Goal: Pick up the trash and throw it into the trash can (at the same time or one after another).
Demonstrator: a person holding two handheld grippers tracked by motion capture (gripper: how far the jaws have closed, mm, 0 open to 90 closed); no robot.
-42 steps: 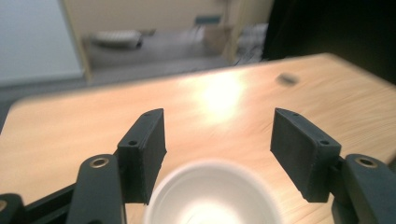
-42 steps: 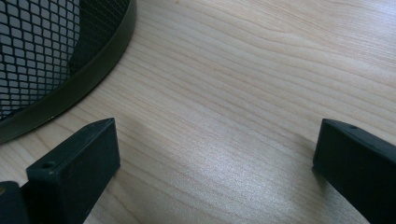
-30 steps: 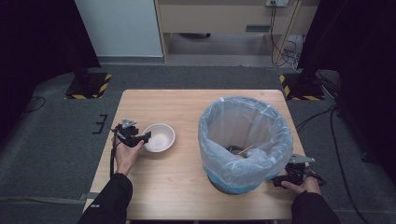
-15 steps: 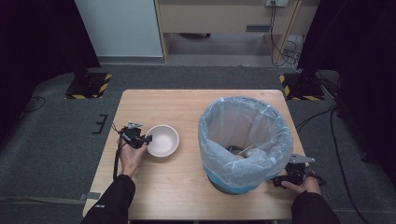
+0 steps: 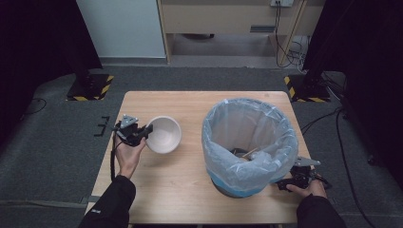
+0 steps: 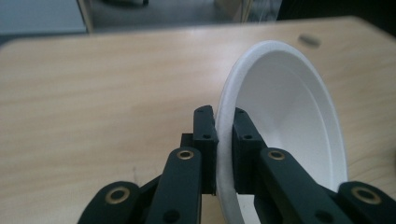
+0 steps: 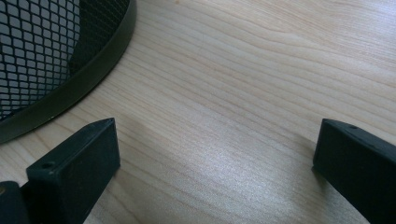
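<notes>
While the wooden table [image 5: 190,190] takes up most of the floor space between the dark curtains, the biggest thing standing on it is a black mesh waste bin [image 5: 250,142], lined with a pale blue plastic bag that folds over its rim. It sits on the right half of the tabletop, and some scraps lie at the bottom, too small to make out. In the right gripper view its mesh wall and dark base ring [image 7: 65,88] curve across the upper left corner, resting on the wood.

Left of the bin, well apart from it, a white bowl [image 5: 164,134] is lifted clear of the table and tipped, its hollow turned toward the bin side. In the left gripper view the bowl [image 6: 289,121] stands on edge, rim running nearly upright.

At the left edge of the table, the left gripper [image 5: 140,135] is held in the person's raised hand, a dark sleeve behind it. Its two black jaws are pinching the bowl's rim [image 6: 225,135], one pad on the outside, one on the inside.

Near the front right corner, the right gripper [image 5: 287,183] lies low on the table just beside the bin's base. Its jaws are spread wide over bare wood [image 7: 215,154], holding nothing.
</notes>
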